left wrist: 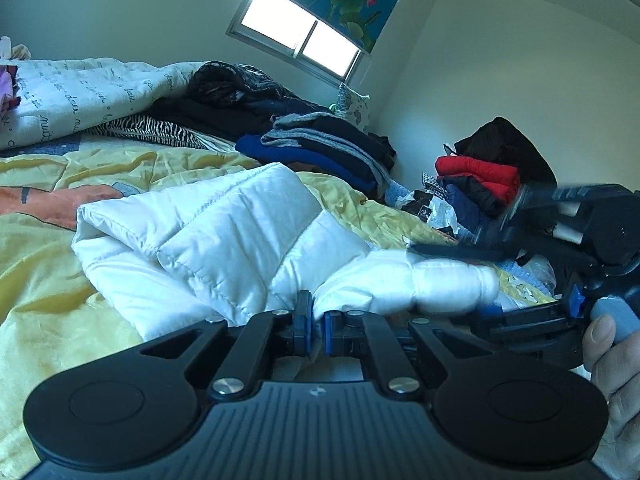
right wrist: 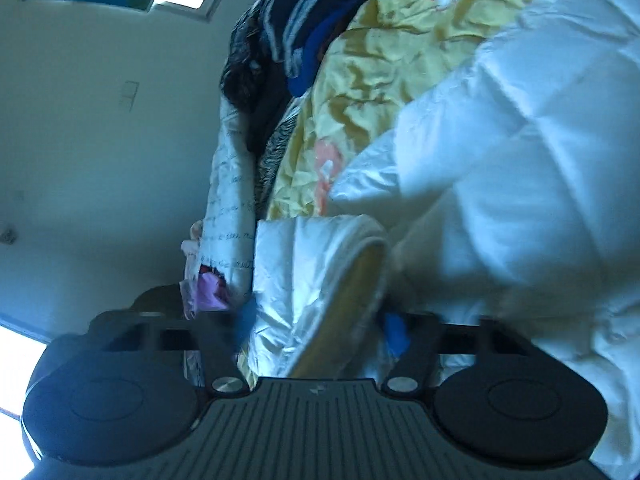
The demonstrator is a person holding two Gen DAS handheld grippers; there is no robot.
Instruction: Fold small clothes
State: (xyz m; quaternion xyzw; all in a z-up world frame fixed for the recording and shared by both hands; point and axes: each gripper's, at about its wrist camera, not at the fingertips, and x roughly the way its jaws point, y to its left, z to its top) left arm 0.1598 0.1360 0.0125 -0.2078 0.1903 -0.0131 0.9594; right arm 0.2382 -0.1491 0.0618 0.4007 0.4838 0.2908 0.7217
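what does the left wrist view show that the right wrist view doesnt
Only the left wrist view shows the right gripper, blurred beside the white puffy jacket, a red folded garment on a pile at the far side, and a thumb at the frame's right edge. Only the right wrist view shows the jacket's cuff between the right gripper's fingers, and a wall switch. Both show the jacket, the yellow bedsheet, the stack of dark clothes and the window.
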